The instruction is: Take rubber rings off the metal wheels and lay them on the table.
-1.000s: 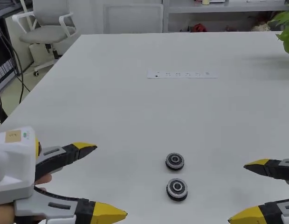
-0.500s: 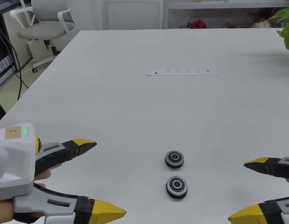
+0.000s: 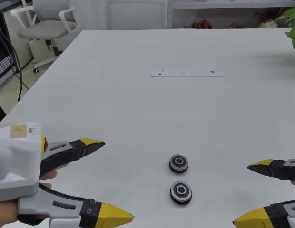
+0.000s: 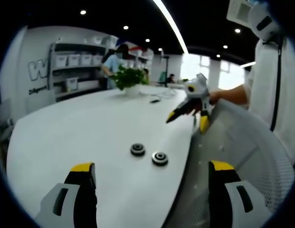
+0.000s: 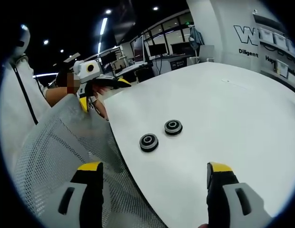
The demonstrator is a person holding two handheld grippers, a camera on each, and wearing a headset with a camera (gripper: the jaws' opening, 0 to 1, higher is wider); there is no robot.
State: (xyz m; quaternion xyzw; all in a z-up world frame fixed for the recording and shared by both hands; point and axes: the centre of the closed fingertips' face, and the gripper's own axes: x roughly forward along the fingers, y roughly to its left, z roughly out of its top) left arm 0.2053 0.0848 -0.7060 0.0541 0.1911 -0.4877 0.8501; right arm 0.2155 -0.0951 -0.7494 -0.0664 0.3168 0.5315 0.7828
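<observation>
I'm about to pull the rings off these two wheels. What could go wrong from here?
1. The near wheel and far wheel lie close together; closing on one might knock the other.
2. Both sit near the edge of the table, so a nudge could send one off.
3. The left gripper and right gripper are open, apart from both wheels; tugging with one without pinning the wheel may just drag it.

Left gripper (image 3: pixel 118 180) slides a bit closer to the far wheel (image 3: pixel 179 163) and near wheel (image 3: pixel 180 193) than half a second ago. Its upper yellow tip ends nearer the far wheel. Right gripper (image 3: pixel 240 193) creeps a touch toward the wheels, upper tip only. Head view sits tilted slightly further down than a second ago.
</observation>
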